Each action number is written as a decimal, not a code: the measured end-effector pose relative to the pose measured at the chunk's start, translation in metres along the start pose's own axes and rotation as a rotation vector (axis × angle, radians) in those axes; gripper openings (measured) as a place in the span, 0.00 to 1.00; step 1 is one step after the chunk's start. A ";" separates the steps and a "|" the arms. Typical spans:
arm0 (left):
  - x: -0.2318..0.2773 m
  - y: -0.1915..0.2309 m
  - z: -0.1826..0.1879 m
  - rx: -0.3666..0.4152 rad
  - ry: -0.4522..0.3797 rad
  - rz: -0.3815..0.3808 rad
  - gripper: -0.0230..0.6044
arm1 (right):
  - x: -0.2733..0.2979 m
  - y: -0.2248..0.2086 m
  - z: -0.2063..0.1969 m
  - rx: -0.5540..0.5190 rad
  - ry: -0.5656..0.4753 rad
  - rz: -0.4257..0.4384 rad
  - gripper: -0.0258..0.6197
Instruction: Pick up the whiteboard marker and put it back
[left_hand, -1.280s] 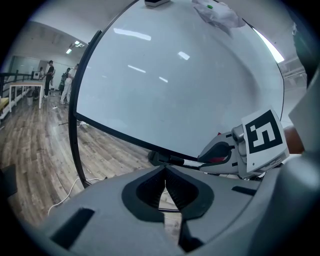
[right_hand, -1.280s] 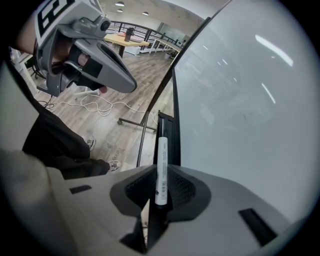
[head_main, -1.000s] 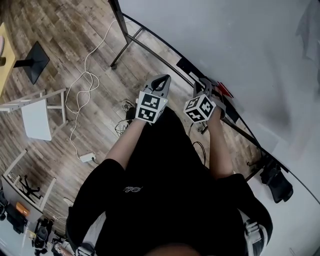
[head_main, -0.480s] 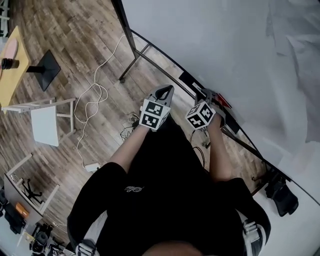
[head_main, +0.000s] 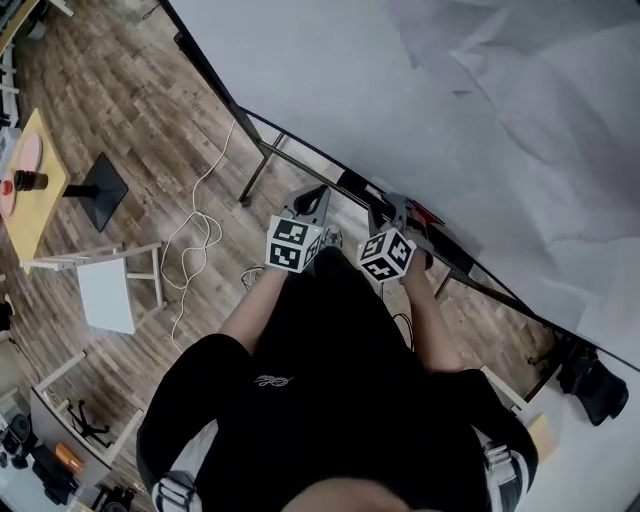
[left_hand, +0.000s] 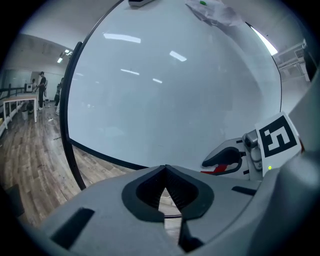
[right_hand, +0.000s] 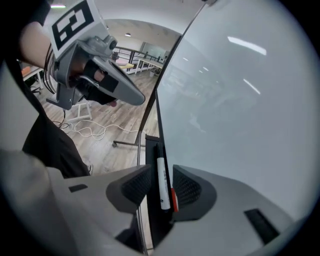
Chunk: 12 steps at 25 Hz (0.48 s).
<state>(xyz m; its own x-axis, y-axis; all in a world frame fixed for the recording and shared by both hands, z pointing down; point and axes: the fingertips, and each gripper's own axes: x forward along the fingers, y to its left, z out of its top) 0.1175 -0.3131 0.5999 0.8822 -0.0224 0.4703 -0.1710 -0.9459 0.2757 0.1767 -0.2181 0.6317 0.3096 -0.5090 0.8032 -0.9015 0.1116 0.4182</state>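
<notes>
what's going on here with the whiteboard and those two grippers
A person holds a gripper in each hand at a whiteboard. The right gripper has just been opening its jaws. The whiteboard marker lies between them on the black tray along the board's bottom edge, and neither pad presses on it, so it looks put back. The left gripper is shut and empty, held beside the right one.

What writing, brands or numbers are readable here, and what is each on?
Marker: dark print along the white barrel, too small to read.
Black shirt: pale script on the chest, too blurred to read.
Left cube and right cube: black-and-white square patterns, no words.
Nothing here can be read out.
</notes>
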 end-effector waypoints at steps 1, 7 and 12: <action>0.000 0.001 0.002 0.003 -0.002 0.004 0.05 | -0.001 -0.002 0.003 0.024 -0.023 -0.010 0.23; -0.016 0.005 0.015 0.020 -0.036 -0.048 0.05 | -0.012 -0.011 0.028 0.109 -0.122 -0.147 0.21; -0.037 0.001 0.032 0.108 -0.072 -0.145 0.05 | -0.044 -0.018 0.041 0.551 -0.217 -0.278 0.07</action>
<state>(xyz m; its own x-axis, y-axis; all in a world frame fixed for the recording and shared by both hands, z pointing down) 0.0982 -0.3238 0.5561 0.9240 0.0972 0.3698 0.0049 -0.9701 0.2427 0.1667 -0.2326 0.5718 0.5379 -0.6226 0.5683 -0.8371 -0.4739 0.2731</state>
